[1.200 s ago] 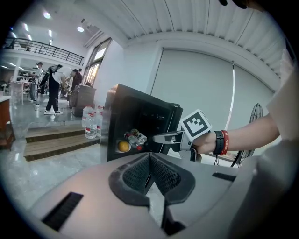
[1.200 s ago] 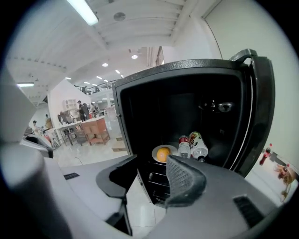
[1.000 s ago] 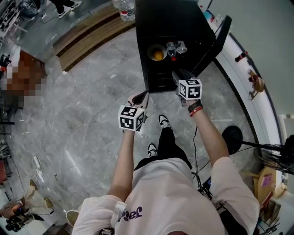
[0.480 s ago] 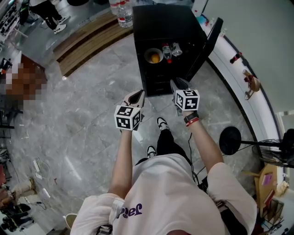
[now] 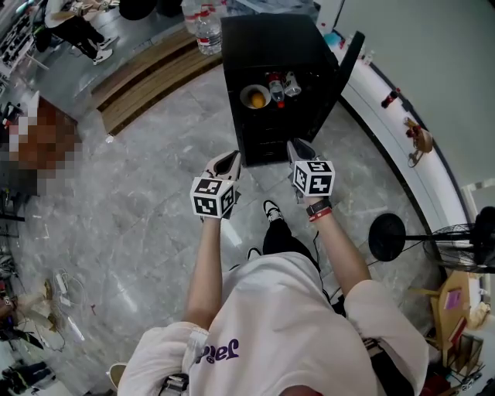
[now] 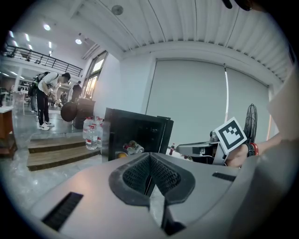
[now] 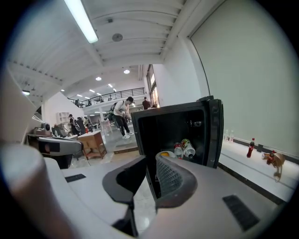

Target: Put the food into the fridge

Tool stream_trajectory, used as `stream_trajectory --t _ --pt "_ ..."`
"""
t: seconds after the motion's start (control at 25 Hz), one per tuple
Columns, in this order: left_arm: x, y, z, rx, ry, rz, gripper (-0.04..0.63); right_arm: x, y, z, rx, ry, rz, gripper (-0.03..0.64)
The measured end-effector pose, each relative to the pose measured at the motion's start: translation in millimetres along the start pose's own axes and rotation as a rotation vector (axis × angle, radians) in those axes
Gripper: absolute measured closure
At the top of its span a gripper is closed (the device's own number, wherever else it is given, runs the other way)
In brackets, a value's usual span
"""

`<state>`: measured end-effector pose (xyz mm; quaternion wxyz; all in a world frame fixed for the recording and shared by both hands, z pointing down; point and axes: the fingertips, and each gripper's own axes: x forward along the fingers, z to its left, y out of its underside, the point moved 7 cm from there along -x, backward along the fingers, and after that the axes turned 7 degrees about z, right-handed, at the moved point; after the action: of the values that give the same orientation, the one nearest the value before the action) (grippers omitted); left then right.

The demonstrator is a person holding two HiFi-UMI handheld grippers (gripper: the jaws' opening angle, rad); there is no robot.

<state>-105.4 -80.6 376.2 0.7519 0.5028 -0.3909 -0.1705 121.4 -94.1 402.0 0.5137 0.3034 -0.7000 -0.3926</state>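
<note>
A black fridge point(image 5: 271, 39) stands on the floor with its door point(image 5: 346, 66) swung open to the right. Inside are a bowl with an orange fruit point(image 5: 256, 97), a red-capped bottle point(image 5: 275, 83) and a can point(image 5: 292, 83); the right gripper view also shows the bowl point(image 7: 164, 154) and the bottle point(image 7: 178, 149). My left gripper point(image 5: 229, 160) is held in front of the fridge, shut and empty, with its pads meeting point(image 6: 149, 156). My right gripper point(image 5: 296, 147) points at the open fridge from just outside. Its jaws have just been closing and a narrow gap point(image 7: 152, 161) is left, with nothing between them.
Water bottles point(image 5: 205, 19) stand behind the fridge beside wooden steps point(image 5: 147, 69). A white ledge along the right wall carries a red bottle point(image 5: 389, 98). A fan stand point(image 5: 387, 236) is on the floor at the right. The person's shoes point(image 5: 271, 207) are below the grippers.
Both grippers have drawn back from the fridge toward the person, the right one farther. The right gripper's tips, close to the fridge front before, now stand clear of it.
</note>
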Motion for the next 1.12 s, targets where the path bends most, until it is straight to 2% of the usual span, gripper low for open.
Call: stream_trajectory --t 0.6,1.12 --pt "-38.9 14.8 -7.6 0.027 -0.047 -0.042 0.577 -54.9 16.4 23.0 0.008 0.022 -0.050 0.579" --pt "-43.5 15.7 -29.1 0.065 -0.051 -0.088 0.577 -83.9 22.8 20.8 0.034 0.048 -0.089 0.604"
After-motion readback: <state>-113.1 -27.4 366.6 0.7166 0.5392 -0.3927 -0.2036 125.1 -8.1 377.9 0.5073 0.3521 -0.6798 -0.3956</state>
